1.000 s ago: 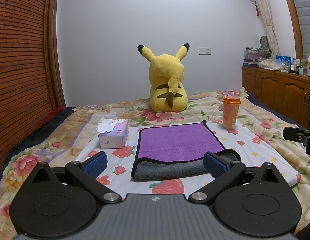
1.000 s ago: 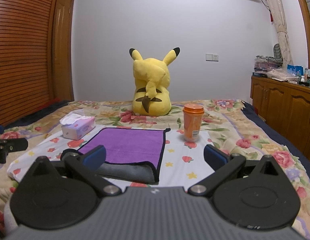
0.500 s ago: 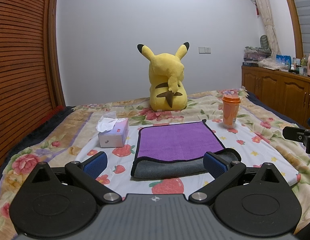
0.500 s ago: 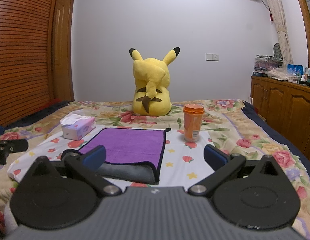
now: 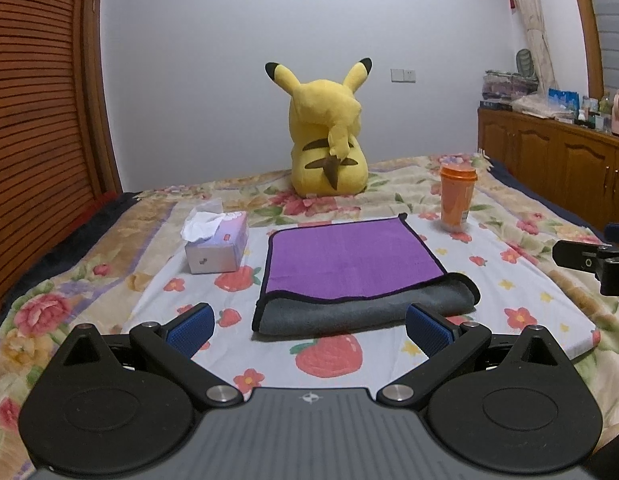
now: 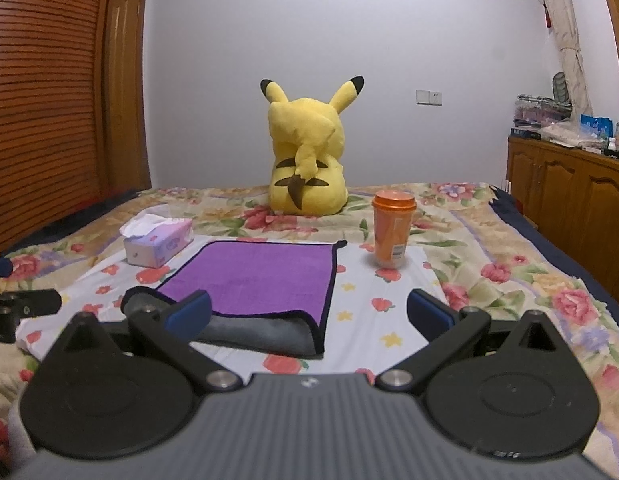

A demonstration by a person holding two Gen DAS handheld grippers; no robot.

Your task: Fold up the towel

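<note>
Spreading across the lower half of both frames, a floral bedspread [image 5: 389, 192] is carrying everything else, with a white strawberry-print sheet [image 5: 509, 288] lying over its middle. Rising at the upper left of each frame, a slatted wooden wardrobe [image 5: 33, 128] is standing beside the bed, and a wooden cabinet [image 6: 569, 188] is running along the right edge, its top crowded with small items too blurred to name.

Sitting upright at the centre of the frame, a yellow Pikachu plush [image 5: 329, 148] is facing away toward the wall.

Lying flat on the sheet at frame centre, the towel [image 5: 349, 258] is showing a purple upper layer with a black hem over a grey layer that is sticking out along its near edge; in the right wrist view the grey part [image 6: 265, 334] is bulging at the lower centre.

Occupying the bottom of its own view, the left gripper [image 5: 311, 326] is hanging just short of the towel's near edge, its blue-padded fingers spread wide and grasping nothing. Likewise, the right gripper [image 6: 309, 314] is hovering released, with its left finger [image 6: 189, 314] overlapping the towel's near corner in the picture; contact cannot be told.

To the left of the towel a tissue box [image 5: 217, 242] is sitting, and to the right an orange lidded cup [image 5: 457, 196] is standing upright.
</note>
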